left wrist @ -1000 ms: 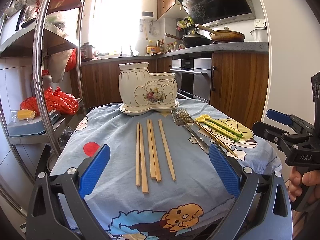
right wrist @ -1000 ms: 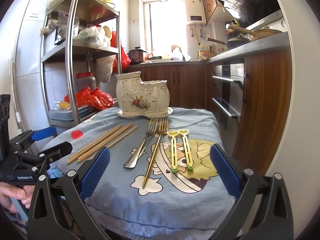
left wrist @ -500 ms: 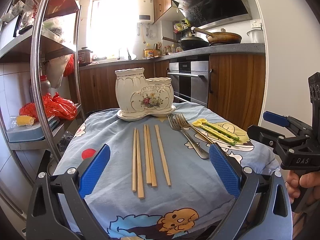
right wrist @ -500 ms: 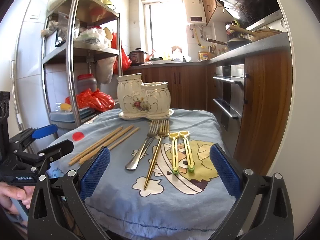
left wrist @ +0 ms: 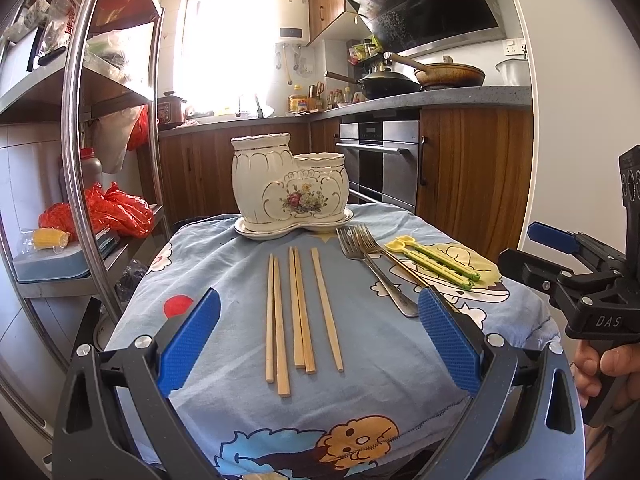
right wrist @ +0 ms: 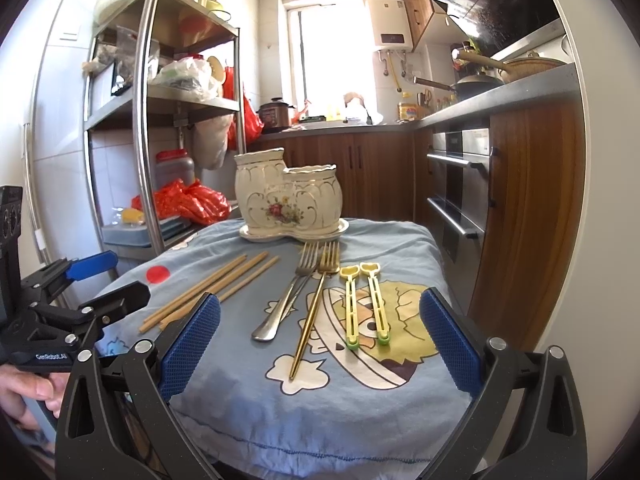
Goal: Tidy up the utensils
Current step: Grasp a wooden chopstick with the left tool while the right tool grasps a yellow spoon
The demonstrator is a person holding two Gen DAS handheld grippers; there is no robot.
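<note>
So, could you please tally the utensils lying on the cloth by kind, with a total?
Chopsticks: 5
Forks: 2, one silver, one gold
Yellow-green plastic picks: 2
Total: 9, all flat on the cloth; none in the ceramic holder.

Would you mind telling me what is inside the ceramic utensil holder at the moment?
Nothing pokes above either rim of the ceramic utensil holder. Its walls hide the interior, so the bottom cannot be checked. The chopsticks, forks and yellow utensils lie on the cloth.
</note>
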